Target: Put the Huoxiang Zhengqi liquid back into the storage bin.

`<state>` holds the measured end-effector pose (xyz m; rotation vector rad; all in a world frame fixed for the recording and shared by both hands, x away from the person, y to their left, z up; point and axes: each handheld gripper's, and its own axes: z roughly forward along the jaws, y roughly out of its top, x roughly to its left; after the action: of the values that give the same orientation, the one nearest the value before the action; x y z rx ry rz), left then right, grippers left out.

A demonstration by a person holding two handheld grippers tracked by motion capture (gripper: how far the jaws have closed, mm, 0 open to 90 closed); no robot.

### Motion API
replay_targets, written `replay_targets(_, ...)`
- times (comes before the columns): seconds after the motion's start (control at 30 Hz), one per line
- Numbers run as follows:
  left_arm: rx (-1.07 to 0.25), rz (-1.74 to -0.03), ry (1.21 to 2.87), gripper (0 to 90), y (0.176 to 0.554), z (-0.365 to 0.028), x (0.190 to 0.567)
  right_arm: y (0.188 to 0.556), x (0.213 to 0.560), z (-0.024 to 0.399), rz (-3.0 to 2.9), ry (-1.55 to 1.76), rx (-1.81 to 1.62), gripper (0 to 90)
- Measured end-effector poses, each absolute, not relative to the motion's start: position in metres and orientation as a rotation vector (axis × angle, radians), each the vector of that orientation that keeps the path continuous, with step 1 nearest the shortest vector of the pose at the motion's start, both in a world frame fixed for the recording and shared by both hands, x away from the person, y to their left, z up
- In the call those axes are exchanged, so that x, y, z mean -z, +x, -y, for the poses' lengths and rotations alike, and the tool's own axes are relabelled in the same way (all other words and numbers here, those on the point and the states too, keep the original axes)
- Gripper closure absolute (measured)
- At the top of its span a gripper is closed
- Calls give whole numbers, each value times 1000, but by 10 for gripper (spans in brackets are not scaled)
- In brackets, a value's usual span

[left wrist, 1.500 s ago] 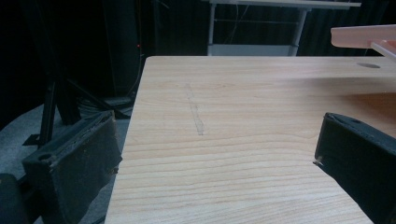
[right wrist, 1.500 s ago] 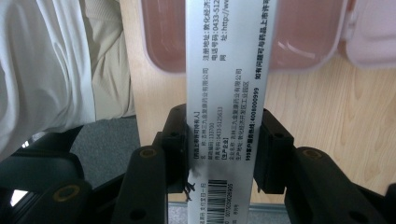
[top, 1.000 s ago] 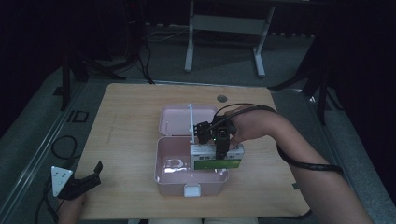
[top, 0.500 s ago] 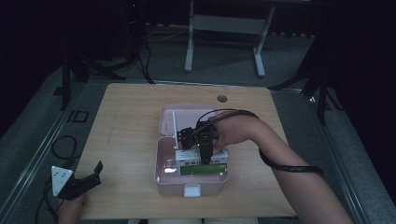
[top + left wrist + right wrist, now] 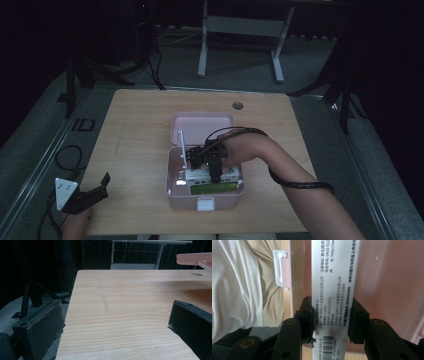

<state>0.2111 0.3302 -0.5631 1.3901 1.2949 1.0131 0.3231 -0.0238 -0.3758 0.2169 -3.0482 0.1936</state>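
Observation:
An open pink box (image 5: 171, 186) stands in the middle of the wooden table, its lid (image 5: 202, 127) tipped back. My right gripper (image 5: 214, 174) reaches down into it, shut on a white and green medicine carton (image 5: 212, 188) that lies low in the box. In the right gripper view the pads press both long sides of the printed carton (image 5: 333, 285), with the pink box wall (image 5: 387, 290) behind and its white latch (image 5: 280, 270) at left. My left gripper (image 5: 101, 189) rests at the table's front left corner, open, with bare table (image 5: 125, 297) between its jaws.
A thin white strip (image 5: 182, 148) stands upright at the box's left side. A round cable hole (image 5: 238, 105) sits near the table's far edge. The pink lid edge (image 5: 195, 258) shows in the left gripper view. Desk legs stand on the floor beyond.
My right gripper has carried the carton leftward and down, from above the box's right rim into the box. The left gripper has stayed where it was.

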Motion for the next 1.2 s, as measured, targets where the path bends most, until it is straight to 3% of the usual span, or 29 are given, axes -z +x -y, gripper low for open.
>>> replay_targets(1.2, -1010, -1293, 1396, 4, 211, -330, 563, 322, 451, 27, 2966, 210, -218, 619)
